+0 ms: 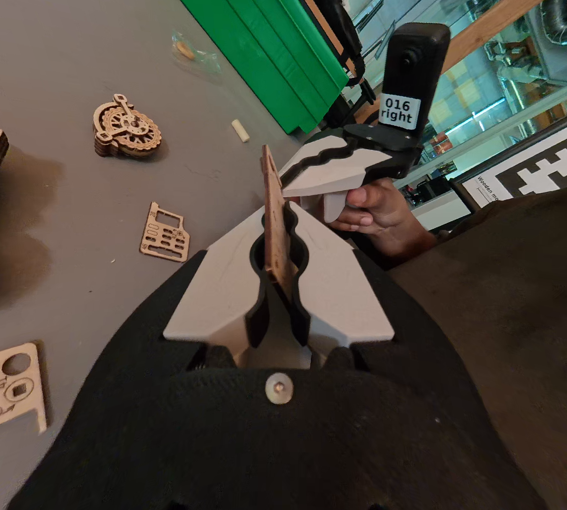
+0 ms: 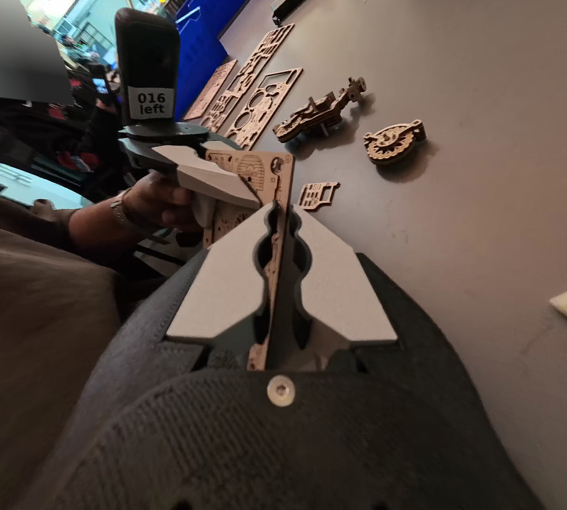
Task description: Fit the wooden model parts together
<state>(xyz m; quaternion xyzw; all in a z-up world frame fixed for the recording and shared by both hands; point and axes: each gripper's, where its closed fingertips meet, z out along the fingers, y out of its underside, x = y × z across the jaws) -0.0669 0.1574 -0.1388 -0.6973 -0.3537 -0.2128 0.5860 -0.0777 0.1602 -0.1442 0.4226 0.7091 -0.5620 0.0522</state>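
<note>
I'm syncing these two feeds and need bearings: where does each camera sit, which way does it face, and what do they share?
Left wrist view: sits on the left hand-held gripper, facing along its fingers at the clamped wooden sheet; the right hand-held gripper and a hand show beyond.
Right wrist view: sits on the right hand-held gripper, facing that sheet; the left hand-held gripper shows.
Shared: the sheet, the wooden wheel assembly, the small cut-out panel, the grey table.
</note>
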